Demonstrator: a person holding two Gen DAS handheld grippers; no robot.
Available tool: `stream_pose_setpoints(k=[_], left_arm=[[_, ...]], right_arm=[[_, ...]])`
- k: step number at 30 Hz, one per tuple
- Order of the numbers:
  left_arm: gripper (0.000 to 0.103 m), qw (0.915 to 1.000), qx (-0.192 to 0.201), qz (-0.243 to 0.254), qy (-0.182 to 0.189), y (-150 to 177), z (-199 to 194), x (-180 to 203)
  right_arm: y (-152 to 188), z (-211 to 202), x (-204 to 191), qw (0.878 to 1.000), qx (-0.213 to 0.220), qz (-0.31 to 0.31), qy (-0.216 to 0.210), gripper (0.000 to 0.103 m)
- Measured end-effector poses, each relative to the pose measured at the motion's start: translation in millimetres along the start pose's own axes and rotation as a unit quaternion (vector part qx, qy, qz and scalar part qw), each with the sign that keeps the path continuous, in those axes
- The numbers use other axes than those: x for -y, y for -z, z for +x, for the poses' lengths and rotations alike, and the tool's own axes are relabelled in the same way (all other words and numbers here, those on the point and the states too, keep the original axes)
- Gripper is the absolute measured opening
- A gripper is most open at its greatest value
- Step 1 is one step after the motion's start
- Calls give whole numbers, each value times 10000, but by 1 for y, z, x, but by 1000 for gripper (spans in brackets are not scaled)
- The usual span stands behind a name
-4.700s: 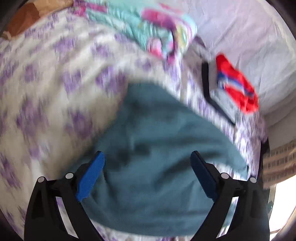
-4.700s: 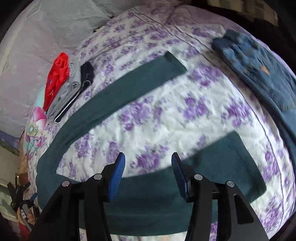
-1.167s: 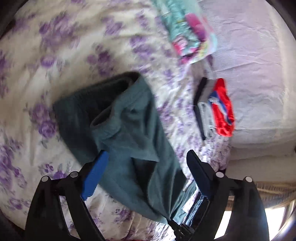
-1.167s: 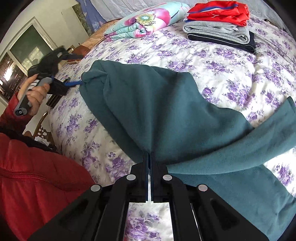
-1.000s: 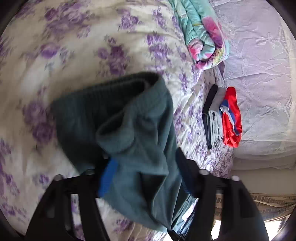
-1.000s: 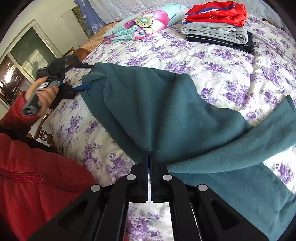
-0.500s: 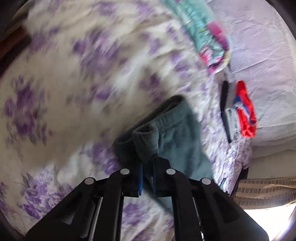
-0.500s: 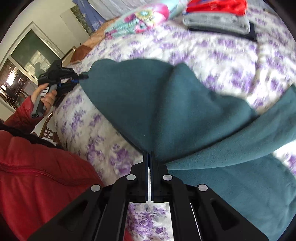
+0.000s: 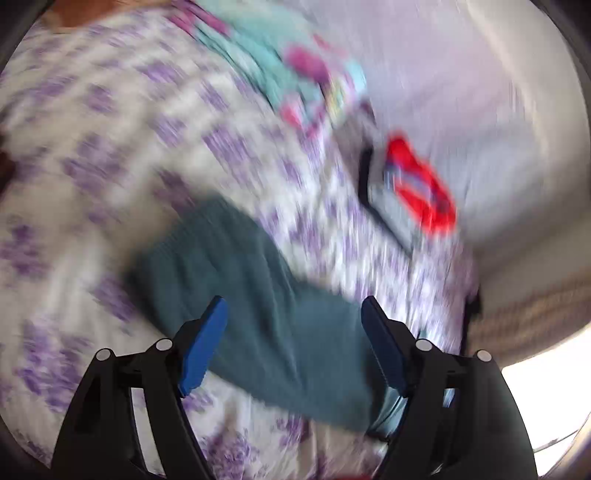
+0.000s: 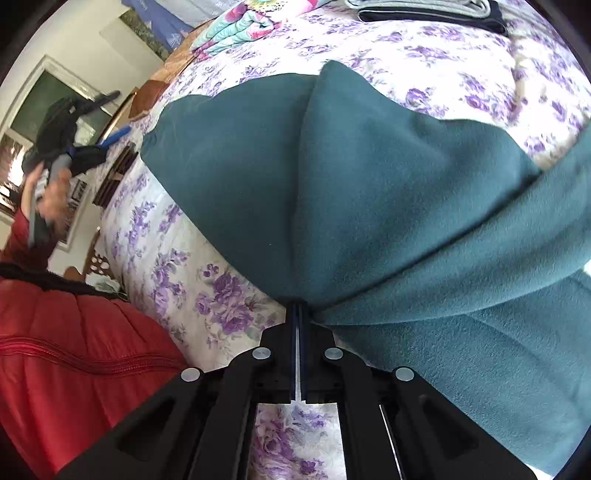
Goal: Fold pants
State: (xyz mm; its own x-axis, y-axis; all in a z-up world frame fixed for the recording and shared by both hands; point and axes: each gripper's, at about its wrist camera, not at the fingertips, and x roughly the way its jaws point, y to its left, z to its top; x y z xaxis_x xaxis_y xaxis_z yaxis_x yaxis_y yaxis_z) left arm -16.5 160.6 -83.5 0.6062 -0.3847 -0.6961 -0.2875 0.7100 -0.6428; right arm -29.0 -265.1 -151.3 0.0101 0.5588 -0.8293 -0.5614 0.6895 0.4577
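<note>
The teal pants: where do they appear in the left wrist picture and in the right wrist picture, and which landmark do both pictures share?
Left wrist view: the teal pants lie blurred at lower centre on the floral bedspread, under the opening left tool, with no pad touching them.
Right wrist view: the pants fill the centre and right, pinched by the shut right tool.
Shared landmark: the colourful folded quilt at the top.

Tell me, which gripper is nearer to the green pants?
Right. The right gripper is shut on the green pants; the left gripper hovers above them, jaws opening, no cloth between.
</note>
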Motion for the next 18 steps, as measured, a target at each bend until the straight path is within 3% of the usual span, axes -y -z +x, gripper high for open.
stream_pose_setpoints(k=[1,3,5,6,7,8,10,13,16,18], left_arm=[[73,9988,-287,236,-307,10,24,6],[73,9953,-686,220,-653,24,55,-1],[74,9973,-525,47,-506,33,59,-11],[78,9981,-446,38,-419,35,58,-11],[79,9984,-430,48,-359,35,57,-12],[80,9985,-417,63,-335,35,58,-13],[87,9987,-416,146,-272,37,60,-11],[97,9970,-497,392,-452,36,67,2],[98,9925,-540,714,-829,40,73,14],[98,9877,-559,967,-1096,43,77,21]], right_arm=[[-2,-6,1,10000,40,26,-62,2],[-9,-33,6,9988,435,136,-168,5],[-21,-67,24,9934,1014,534,30,6],[-29,-84,40,9865,1334,902,312,13],[-36,-97,56,9776,1550,1280,626,21],[-43,-106,72,9657,1701,1691,999,36],[-60,-116,105,9353,1814,2519,1698,37],[-83,-119,144,8975,2015,3353,2038,38],[-107,-108,170,8754,2000,3822,2180,38],[-116,-99,186,8712,1814,3944,2292,38]])
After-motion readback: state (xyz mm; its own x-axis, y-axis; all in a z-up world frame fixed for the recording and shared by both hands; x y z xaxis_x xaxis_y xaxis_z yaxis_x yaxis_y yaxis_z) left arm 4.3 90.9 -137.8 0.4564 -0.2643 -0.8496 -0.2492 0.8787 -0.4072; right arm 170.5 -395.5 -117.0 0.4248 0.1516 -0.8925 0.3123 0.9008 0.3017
